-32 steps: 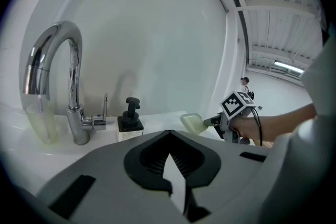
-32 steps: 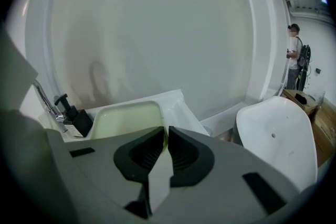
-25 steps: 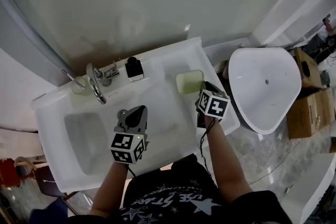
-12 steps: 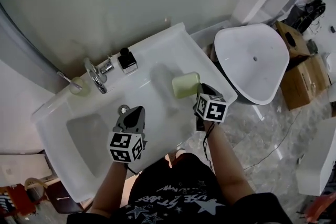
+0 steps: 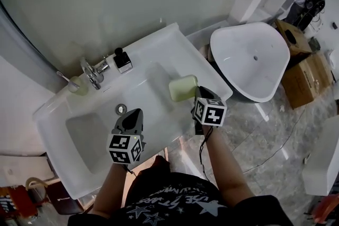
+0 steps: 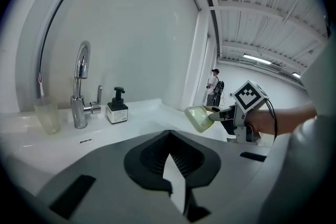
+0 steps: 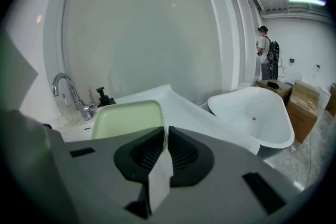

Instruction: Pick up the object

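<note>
Pinching near rim of soap dish (image 5: 183, 88) w/ my R gripper (image 5: 196, 93); dish juts ahead of tips, long axis crosswise. L gripper (image 5: 132, 114) jaws pressed together, empty, well apart.

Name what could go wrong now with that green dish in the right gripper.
1. The right gripper pinches the pale green dish by one rim only, so it may tilt or slip out.
2. The dish hangs close to the sink counter's outer corner; dropped there, it could fall to the floor.
</note>
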